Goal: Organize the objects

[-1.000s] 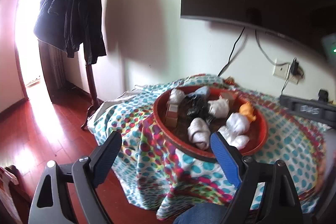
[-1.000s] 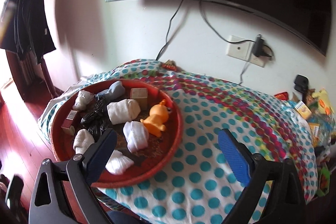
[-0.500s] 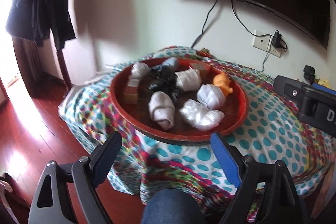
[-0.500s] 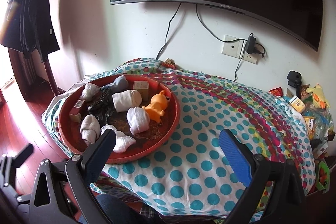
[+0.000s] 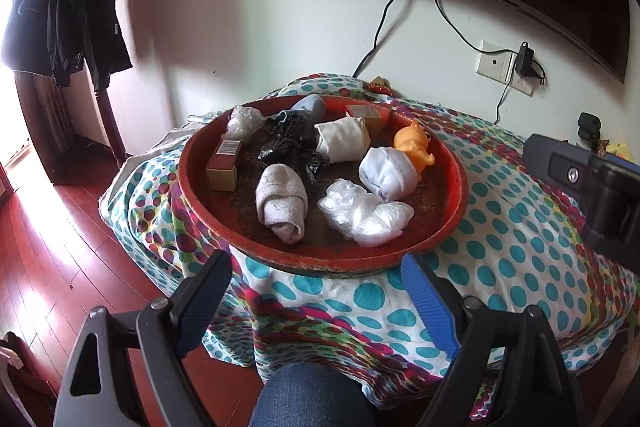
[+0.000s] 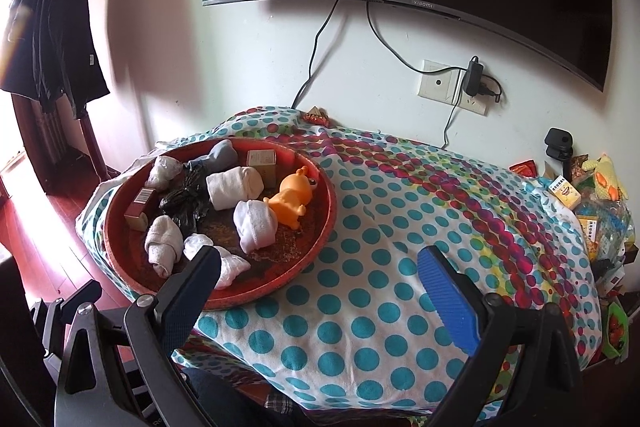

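1. Two grippers are held short of the table (image 6: 400,227), jaws apart and empty: the left gripper (image 5: 316,287) faces the tray (image 5: 456,163); the right gripper (image 6: 320,279) faces bare cloth.
2. All the small items are seen inside the tray: socks at 6 o'clock, the bag (image 5: 366,213) at 5, the duck (image 5: 414,145) at 2, a box (image 5: 224,165) at 9.
3. Whether sorting is pending or done cannot be judged.
4. Any grasp is best centred on one bundle, clear of neighbours.

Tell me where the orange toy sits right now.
The orange toy lies in the red tray, on its far right side, beside a white rolled cloth and a small box.
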The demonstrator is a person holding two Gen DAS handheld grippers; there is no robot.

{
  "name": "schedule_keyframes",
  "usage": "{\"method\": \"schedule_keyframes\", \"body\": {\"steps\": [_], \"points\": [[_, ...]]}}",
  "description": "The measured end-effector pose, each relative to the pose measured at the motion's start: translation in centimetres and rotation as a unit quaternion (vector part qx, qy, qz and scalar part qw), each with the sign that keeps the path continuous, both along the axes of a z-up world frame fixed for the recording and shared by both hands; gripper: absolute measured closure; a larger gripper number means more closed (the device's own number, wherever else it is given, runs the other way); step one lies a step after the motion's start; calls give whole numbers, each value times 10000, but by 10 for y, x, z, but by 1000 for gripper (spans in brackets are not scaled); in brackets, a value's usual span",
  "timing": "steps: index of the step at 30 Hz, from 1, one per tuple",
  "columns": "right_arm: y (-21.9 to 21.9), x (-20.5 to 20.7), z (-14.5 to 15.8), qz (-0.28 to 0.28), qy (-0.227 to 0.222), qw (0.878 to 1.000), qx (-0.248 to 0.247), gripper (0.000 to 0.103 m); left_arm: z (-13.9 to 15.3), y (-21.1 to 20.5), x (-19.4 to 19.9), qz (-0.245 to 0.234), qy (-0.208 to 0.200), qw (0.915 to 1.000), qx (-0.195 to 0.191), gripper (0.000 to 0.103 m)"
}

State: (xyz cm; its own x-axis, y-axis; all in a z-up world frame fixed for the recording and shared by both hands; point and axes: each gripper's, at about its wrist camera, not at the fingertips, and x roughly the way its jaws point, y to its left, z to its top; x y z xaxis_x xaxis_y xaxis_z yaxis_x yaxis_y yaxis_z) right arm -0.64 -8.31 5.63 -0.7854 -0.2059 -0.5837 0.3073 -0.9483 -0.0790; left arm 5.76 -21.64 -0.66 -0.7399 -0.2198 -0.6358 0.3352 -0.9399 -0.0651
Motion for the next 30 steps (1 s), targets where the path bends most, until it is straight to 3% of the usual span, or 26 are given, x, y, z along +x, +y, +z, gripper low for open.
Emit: {"method": "schedule_keyframes", "body": {"steps": [7, 14, 30], "points": [[4, -1, 0, -33, -14, 10000, -14, 5, 3, -2, 8, 362, 185, 9988, -279, 14], [1, 1, -2, 8, -24, 10000, 23, 5, 1, -10, 7, 282, 145, 9995, 63, 14], [-2, 3, -5, 38, -57, 10000, 39, 5, -3, -11, 4, 267, 1, 9995, 138, 14]]}}
